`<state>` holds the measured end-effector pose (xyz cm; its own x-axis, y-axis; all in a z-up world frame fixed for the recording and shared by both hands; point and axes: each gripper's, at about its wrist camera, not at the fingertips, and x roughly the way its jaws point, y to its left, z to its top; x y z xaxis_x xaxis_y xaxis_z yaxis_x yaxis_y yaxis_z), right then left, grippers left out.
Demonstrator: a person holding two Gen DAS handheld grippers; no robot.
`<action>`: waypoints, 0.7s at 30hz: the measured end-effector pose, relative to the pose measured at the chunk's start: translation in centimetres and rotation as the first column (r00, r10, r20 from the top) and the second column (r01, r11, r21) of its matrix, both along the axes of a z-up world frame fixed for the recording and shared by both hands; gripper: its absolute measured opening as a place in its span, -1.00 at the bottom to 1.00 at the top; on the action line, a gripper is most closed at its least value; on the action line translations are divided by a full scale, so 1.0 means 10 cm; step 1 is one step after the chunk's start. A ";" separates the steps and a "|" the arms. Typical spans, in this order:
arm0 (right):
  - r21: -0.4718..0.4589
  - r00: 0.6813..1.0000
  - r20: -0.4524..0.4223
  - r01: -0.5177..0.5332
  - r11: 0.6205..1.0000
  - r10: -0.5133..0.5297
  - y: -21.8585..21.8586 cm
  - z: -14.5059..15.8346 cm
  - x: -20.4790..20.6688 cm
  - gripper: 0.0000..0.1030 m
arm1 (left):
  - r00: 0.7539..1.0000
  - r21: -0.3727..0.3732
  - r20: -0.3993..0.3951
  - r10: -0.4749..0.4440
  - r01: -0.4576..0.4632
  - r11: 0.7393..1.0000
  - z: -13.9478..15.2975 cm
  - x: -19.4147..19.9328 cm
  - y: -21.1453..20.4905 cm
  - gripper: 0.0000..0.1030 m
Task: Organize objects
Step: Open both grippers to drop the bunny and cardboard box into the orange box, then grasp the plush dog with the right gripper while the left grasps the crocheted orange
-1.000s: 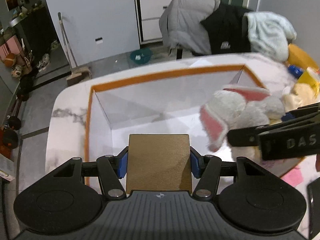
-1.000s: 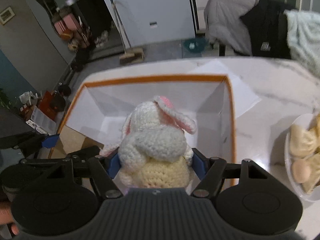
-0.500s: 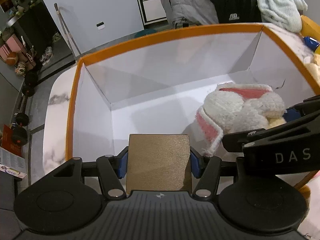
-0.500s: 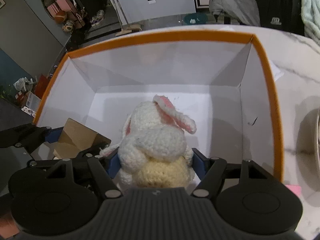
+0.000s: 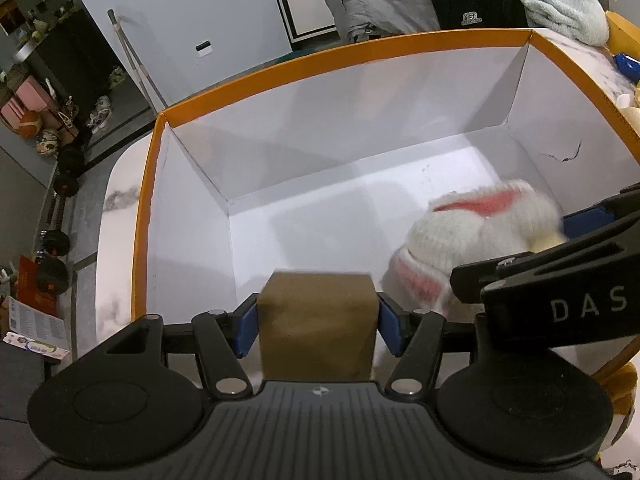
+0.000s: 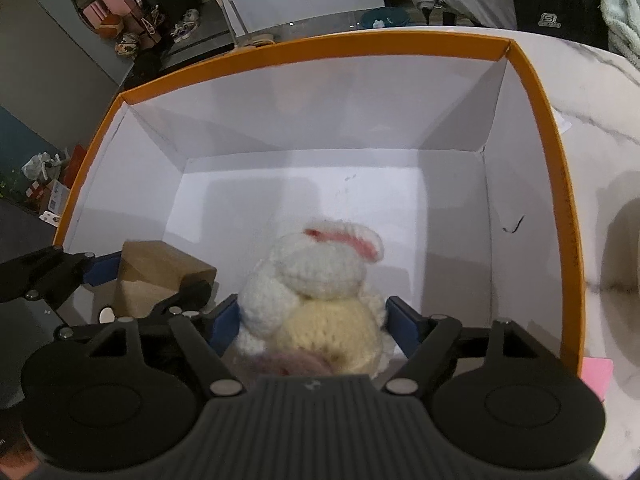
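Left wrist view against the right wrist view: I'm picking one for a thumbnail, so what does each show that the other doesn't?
Only the left wrist view shows dumbbells on the floor and the right gripper's side with DAS lettering.

Only the right wrist view shows a pink note on the marble table.

Both show the orange-rimmed box, the brown block and the crocheted bunny, each lying loose between jaws that have just been opening.

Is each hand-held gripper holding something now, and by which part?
Both jaws have just been opening. The brown box sits loose between the left hand-held gripper pads; the toy rabbit likewise in the right.
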<state>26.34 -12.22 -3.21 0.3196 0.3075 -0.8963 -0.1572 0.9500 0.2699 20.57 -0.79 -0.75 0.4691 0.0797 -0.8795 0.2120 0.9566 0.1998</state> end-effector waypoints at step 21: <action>0.132 0.991 0.133 -0.005 0.991 -0.012 -0.37 0.76 -0.33 0.58 | 0.991 -0.146 0.127 0.031 -0.012 0.989 0.61 -0.39 0.30 0.47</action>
<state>23.06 -15.88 4.43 0.4346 0.4185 -0.7975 -0.1970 0.9082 0.3693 16.70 2.17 5.39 0.5785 -0.0331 -0.8150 0.1729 0.9814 0.0829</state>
